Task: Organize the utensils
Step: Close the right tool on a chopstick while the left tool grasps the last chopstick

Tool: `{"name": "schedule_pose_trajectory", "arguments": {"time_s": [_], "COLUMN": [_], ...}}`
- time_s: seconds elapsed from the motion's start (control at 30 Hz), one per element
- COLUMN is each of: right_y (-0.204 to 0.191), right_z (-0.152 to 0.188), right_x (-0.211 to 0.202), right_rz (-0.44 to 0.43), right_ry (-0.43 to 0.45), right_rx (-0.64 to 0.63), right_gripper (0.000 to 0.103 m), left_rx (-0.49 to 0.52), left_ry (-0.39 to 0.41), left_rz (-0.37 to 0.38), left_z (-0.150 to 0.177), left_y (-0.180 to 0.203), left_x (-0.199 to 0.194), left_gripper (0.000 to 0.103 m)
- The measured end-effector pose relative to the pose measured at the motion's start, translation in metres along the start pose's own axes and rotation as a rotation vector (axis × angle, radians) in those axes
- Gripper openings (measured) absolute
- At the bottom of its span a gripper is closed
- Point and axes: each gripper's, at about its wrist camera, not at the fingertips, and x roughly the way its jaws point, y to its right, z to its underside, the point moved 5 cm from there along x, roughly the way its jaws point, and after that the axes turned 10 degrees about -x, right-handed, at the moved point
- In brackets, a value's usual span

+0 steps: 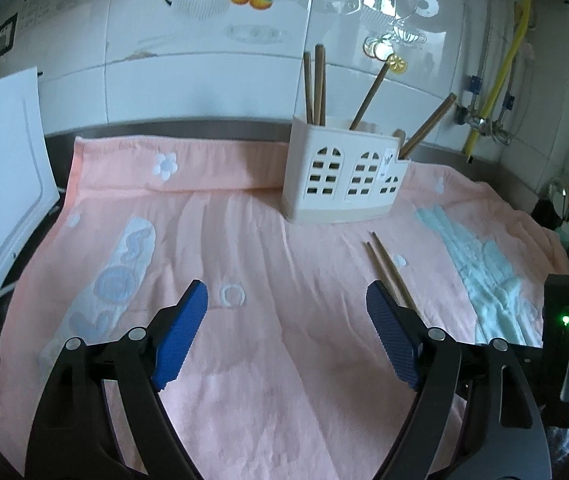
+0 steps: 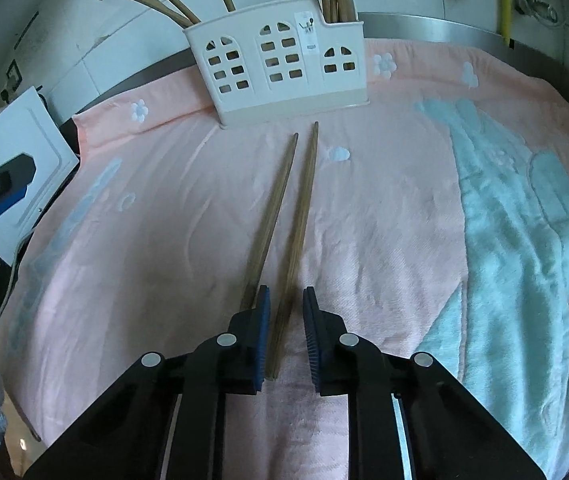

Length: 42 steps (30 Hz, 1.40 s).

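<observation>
Two wooden chopsticks [image 2: 274, 204] lie side by side on the pink towel [image 2: 384, 220], tips toward a white utensil holder [image 2: 280, 60] that has several chopsticks standing in it. My right gripper [image 2: 286, 292] is low over their near ends. The right-hand chopstick [image 2: 302, 208] runs between its narrowly spaced blue pads with a gap on either side; the other passes outside the left pad. In the left wrist view my left gripper [image 1: 286, 292] stands wide open over bare towel, with nothing between its fingers. The chopsticks [image 1: 388, 270] lie just beyond its right finger, in front of the holder [image 1: 344, 176].
A white board [image 1: 0, 184] leans at the left edge of the towel [image 1: 264, 240]. The tiled wall runs close behind the holder. Pipes and a yellow hose [image 1: 504, 68] stand at the back right, bottles and tools [image 1: 568, 208] at the far right.
</observation>
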Motion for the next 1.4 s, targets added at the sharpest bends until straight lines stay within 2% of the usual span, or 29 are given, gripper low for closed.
{"name": "schedule_pose_trajectory", "arguments": {"time_s": [0.13, 0.27, 0.47, 0.87, 1.17, 1.4], "right_y": [0.0, -0.001, 0.005, 0.018, 0.027, 0.032], "right_z": [-0.002, -0.001, 0.002, -0.004, -0.021, -0.027], "right_x": [0.004, 0.005, -0.001, -0.041, -0.081, -0.094], "right_rz": [0.022, 0.055, 0.052, 0.047, 0.04, 0.039], "right_ry": [-0.001, 0.002, 0.016, 0.111, 0.218, 0.249], "right_rx": [-0.01, -0.027, -0.011, 0.004, 0.008, 0.004], "right_gripper": [0.014, 0.008, 0.007, 0.006, 0.006, 0.006], "left_rx": [-0.007, -0.009, 0.02, 0.062, 0.057, 0.062], "left_ry": [-0.023, -0.044, -0.079, -0.166, -0.249, -0.285], "left_rz": [-0.006, -0.005, 0.003, 0.092, 0.175, 0.166], "left_z": [0.009, 0.018, 0.034, 0.072, 0.094, 0.1], "left_y": [-0.002, -0.001, 0.007, 0.05, 0.084, 0.096], "left_x": [0.004, 0.008, 0.014, 0.027, 0.051, 0.071], "left_gripper": [0.081, 0.081, 0.081, 0.079, 0.048, 0.033]}}
